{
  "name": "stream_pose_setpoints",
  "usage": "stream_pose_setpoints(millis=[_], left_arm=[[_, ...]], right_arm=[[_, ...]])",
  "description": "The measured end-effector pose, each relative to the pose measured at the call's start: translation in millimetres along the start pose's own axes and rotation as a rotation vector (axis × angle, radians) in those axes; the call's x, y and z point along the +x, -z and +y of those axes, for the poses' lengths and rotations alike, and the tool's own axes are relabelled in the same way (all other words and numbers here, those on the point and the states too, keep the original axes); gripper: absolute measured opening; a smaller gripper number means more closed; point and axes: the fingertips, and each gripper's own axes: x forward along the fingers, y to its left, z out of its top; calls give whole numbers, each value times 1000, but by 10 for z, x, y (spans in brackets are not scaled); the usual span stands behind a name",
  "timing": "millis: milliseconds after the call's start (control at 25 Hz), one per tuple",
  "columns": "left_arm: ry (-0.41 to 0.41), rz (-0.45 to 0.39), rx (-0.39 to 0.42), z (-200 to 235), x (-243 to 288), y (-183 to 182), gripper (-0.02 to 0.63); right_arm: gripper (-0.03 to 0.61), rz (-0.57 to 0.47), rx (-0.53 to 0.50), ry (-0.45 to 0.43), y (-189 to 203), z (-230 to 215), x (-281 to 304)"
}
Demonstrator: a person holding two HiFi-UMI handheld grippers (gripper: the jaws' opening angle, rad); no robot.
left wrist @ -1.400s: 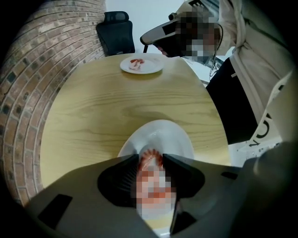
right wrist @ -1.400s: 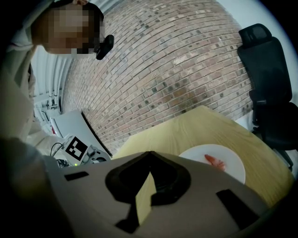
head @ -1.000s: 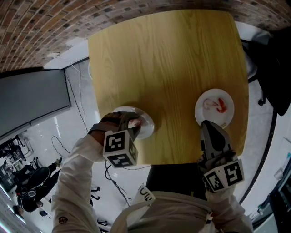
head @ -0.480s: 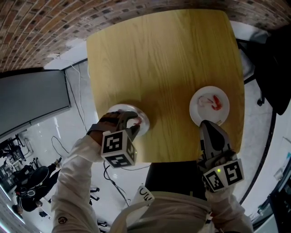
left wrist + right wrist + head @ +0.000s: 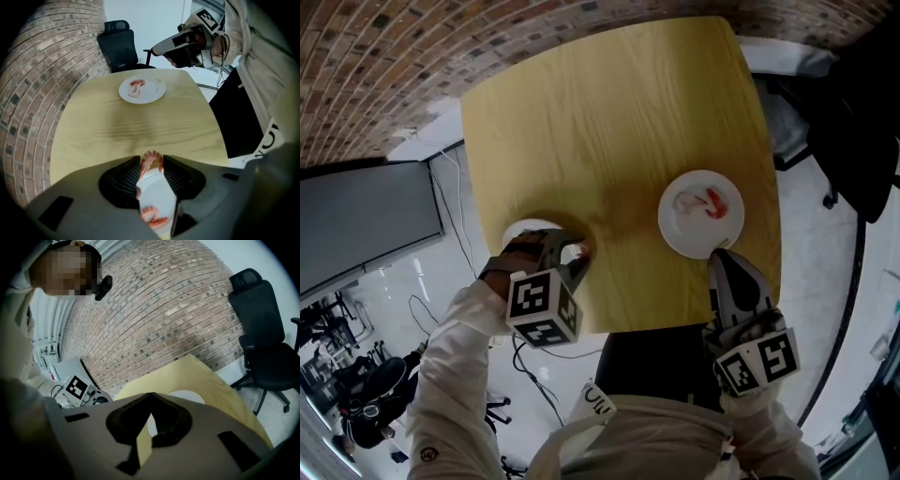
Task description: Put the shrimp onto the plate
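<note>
**A:** What's the risk on the left?

**B:** The left gripper (image 5: 574, 255) pinches a curled shrimp (image 5: 151, 161) right at its jaw tips. It is above the near-left plate (image 5: 523, 230) at the surface's (image 5: 609, 122) near-left corner. The hold looks shallow to me. A jolt in transit could drop the shrimp on bare wood or back beside the spare shrimp (image 5: 152, 214).

**A:** And its pose?

**B:** It points steeply down, sleeve bent in from the near edge.

**A:** Further right?

**B:** The right-hand plate (image 5: 675, 234), by the near-right edge, already carries the plated shrimp (image 5: 712, 202). I'd guess it is the target, and a careless drop could knock them. The right gripper (image 5: 724, 258) is closed on nothing. It lies flatter, nose just short of that plate's rim, and might crowd the approach.
</note>
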Motion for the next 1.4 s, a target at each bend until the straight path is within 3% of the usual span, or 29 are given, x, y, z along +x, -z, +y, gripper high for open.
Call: stream_pose_setpoints(millis=[680,1400], left_arm=[[29,-54,131,74,152,-1258,158],[48,-70,248,79,422,-2086,158]], right_arm=[[24,-68,55,124,-251,-859,-698],[24,-109,112,223,-266,-1548,-1276]])
